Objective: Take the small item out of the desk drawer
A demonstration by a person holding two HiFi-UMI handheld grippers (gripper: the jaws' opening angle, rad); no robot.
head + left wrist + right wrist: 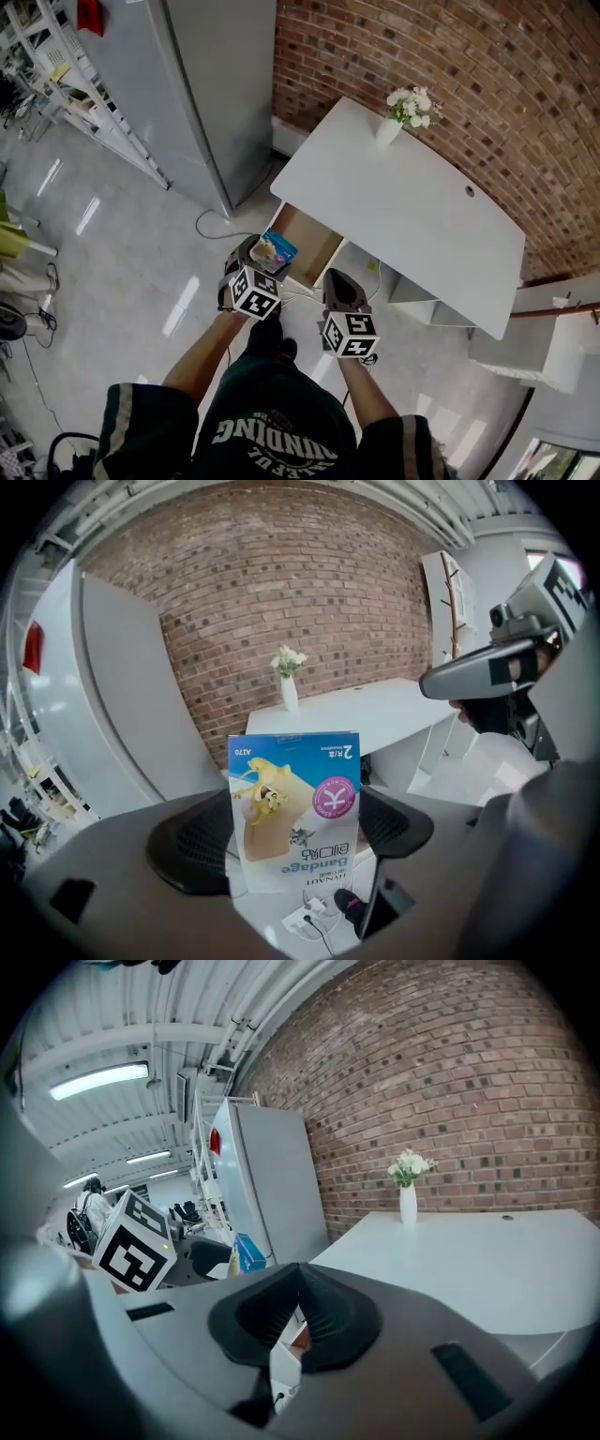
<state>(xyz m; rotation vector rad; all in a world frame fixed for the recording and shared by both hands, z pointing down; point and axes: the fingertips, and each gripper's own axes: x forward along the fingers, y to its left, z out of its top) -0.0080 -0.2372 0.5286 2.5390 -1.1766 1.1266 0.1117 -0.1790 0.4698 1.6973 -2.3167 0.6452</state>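
My left gripper (263, 254) is shut on a small bandage box (278, 250), blue and cream with a pink round mark, held just above the open desk drawer (317, 240). In the left gripper view the box (295, 808) stands upside down between both pads, covering the middle of the view. The drawer shows a bare wooden inside and hangs under the white desk (403, 206). My right gripper (337, 277) hovers at the drawer's right front corner. Its jaws are shut and hold nothing, the pads (319, 1316) touching.
A white vase with flowers (394, 122) stands at the desk's far corner by the brick wall. A tall grey cabinet (216, 84) rises left of the desk, with a cable (211, 225) on the floor. A power strip (309, 913) lies below the gripper.
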